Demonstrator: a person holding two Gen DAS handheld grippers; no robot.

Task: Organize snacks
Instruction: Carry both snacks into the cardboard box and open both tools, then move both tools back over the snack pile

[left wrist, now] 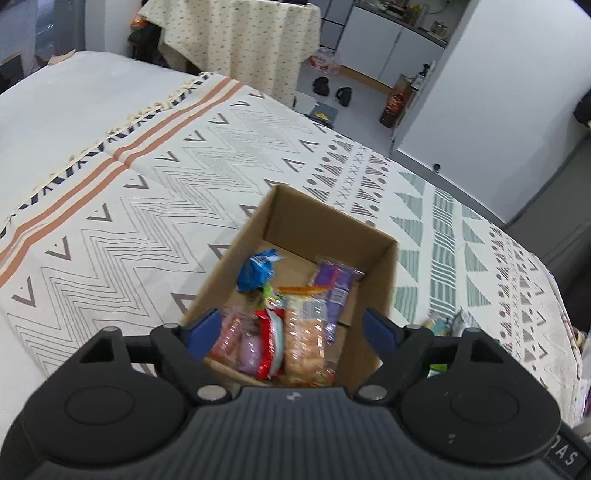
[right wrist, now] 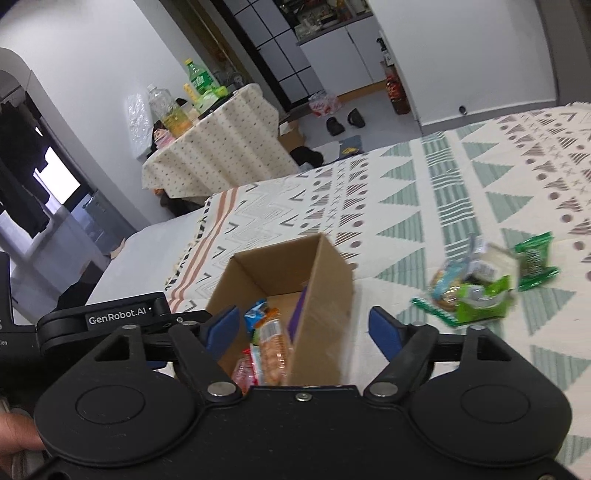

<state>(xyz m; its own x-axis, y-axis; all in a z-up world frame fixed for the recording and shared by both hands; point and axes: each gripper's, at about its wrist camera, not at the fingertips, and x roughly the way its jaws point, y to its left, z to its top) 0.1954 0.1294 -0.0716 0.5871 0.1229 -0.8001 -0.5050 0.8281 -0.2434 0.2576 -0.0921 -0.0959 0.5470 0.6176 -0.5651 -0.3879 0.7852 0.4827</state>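
In the upper middle of the left wrist view a small table under a spotted cloth [left wrist: 236, 33] stands beyond the bed [left wrist: 74, 110], with dark shoes [left wrist: 332, 90] on the floor to its right; in the right wrist view bottles [right wrist: 173, 107] crowd that table at upper left. Nothing lies between either claw and the open cardboard box [left wrist: 325, 229], which sits on the patterned blanket [left wrist: 155, 177] in the lower middle of both views. It holds a blue packet [left wrist: 255, 271], a purple wrapper [left wrist: 338, 288], an orange cracker pack [left wrist: 308, 339], a red-and-white pack [left wrist: 271, 347] and a pinkish pack [left wrist: 236, 341]. The left claw [left wrist: 293, 334] hangs over the box, spread wide and empty. The right claw [right wrist: 303, 332] is likewise wide apart, holding nothing. At right in its view, a loose, motion-blurred heap of green snack packets [right wrist: 484, 284] lies on the blanket, apart from the box.
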